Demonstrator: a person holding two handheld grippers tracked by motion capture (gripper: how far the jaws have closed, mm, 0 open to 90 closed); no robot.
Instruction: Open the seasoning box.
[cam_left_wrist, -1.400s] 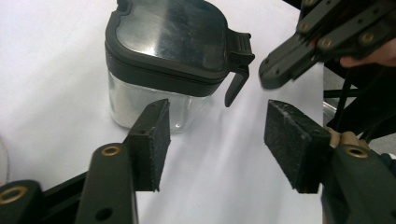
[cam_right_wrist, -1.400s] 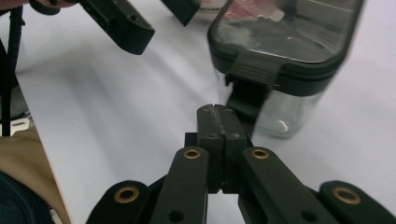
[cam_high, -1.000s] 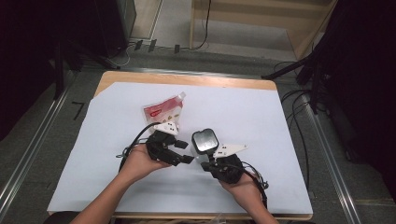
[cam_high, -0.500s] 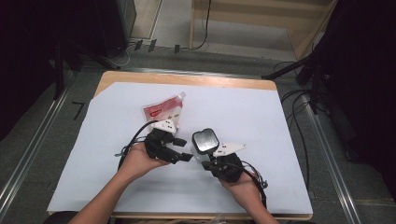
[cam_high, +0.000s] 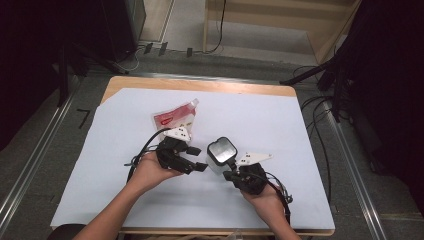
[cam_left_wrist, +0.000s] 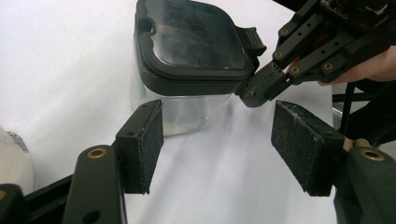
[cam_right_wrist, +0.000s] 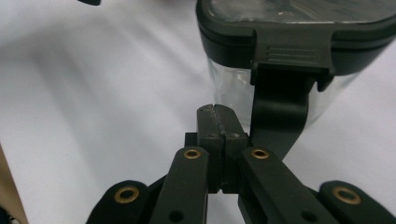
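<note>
Where frame crops it, container lid.

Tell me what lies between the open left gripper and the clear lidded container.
Nothing but bare white table cover: in the left gripper view, the left gripper faces the container across an empty stretch, its jaws open.

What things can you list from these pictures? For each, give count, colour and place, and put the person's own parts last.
container: one, clear body with a dark lid, mid table between the two grippers
latch flap: one, dark, hanging open from the lid's edge, beside the right gripper's tips
pouch: one, red and white, lying flat behind the left gripper
sheet: one, white, covering the table
table: one, wooden, edge showing at the far side
left gripper: one, black, open, aimed at the container
right gripper: one, black, shut, tips at the latch flap
hands: two, at the near edge
</note>
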